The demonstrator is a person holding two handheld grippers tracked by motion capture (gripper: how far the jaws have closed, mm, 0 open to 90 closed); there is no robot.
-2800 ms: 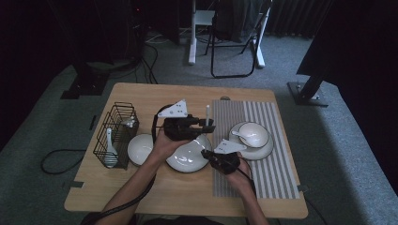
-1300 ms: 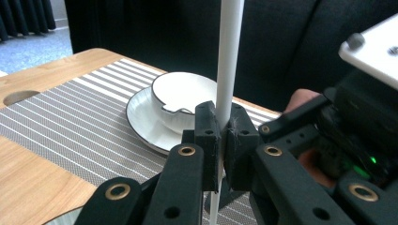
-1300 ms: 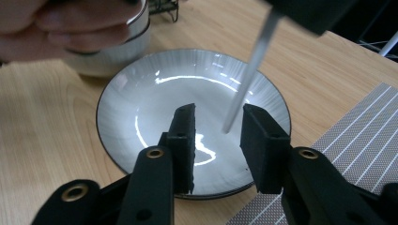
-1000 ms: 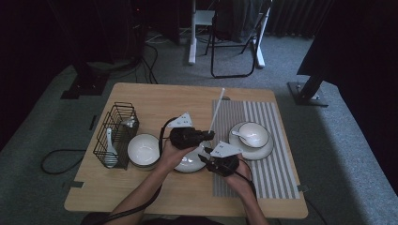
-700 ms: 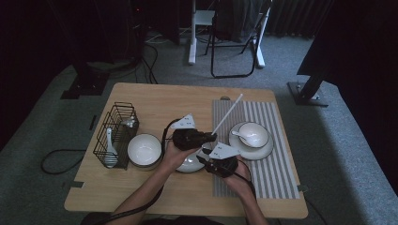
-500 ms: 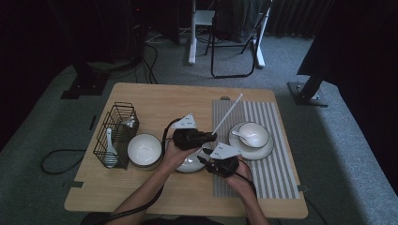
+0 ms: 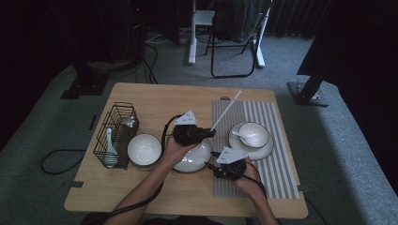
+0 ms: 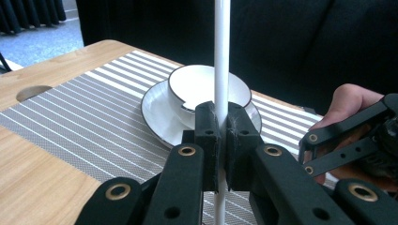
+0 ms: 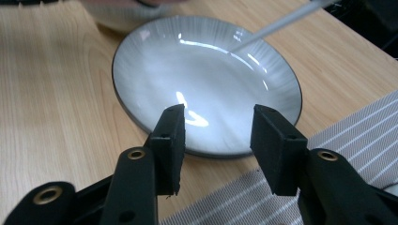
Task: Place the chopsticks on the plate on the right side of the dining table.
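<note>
Chopstick (image 8: 221,56), white and long, is clamped upright in our left gripper (image 8: 220,136) above the plate (image 9: 206,84) near the table's front edge, while our right gripper (image 9: 217,140) waits spread; next, we judge, comes laying it down.

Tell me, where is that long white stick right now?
In the high view the white stick is clamped in the left gripper, slanting over the striped mat beside the plate.

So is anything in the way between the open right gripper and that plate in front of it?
Nothing visible. The right gripper hangs open just short of the plate, with bare table beside it. The white stick reaches over the far rim.
</note>
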